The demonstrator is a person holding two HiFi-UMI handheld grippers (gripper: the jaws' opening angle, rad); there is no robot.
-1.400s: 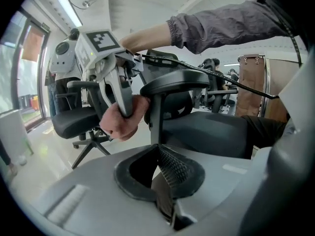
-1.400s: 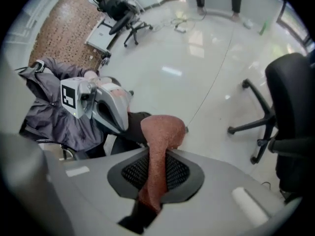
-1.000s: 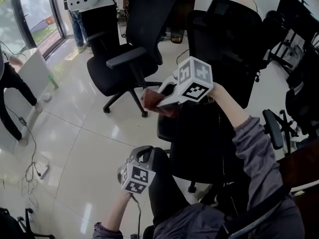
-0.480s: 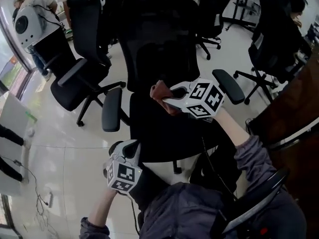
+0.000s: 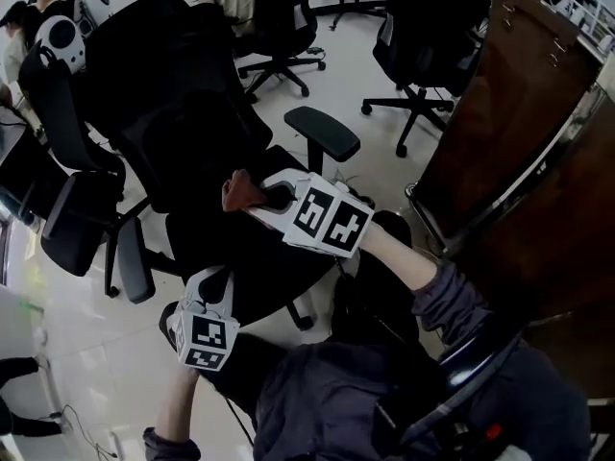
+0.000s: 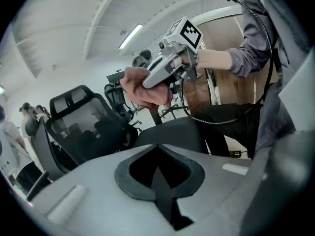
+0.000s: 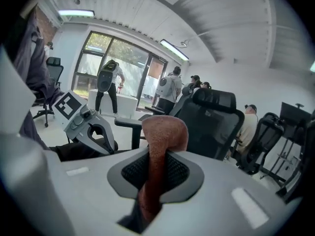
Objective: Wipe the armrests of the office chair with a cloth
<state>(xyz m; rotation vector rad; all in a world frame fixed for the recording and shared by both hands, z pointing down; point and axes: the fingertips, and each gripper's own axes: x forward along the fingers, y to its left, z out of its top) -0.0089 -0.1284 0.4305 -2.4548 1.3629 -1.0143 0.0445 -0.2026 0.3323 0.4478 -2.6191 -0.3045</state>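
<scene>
A black office chair (image 5: 173, 94) fills the middle of the head view, its mesh back at upper left. One padded armrest (image 5: 323, 133) stands just beyond my right gripper (image 5: 261, 195), the other armrest (image 5: 135, 273) at lower left. That gripper is shut on a reddish-brown cloth (image 5: 239, 189) and hovers over the seat (image 5: 240, 257), apart from both armrests. In the right gripper view the cloth (image 7: 160, 141) rises from between the jaws. My left gripper (image 5: 209, 288) hangs near the seat's front edge, shut and empty (image 6: 160, 171). From there the cloth (image 6: 142, 88) shows above.
More black office chairs (image 5: 428, 27) stand at the back and a second one (image 5: 72, 209) sits close on the left. A brown wooden cabinet (image 5: 519, 113) with a metal frame stands at right. People (image 7: 170, 90) stand by the windows.
The head view has swung round, so the chair now lies left of centre and the cabinet shows at right. My right gripper with the cloth sits lower over the seat. The left gripper stays low.
</scene>
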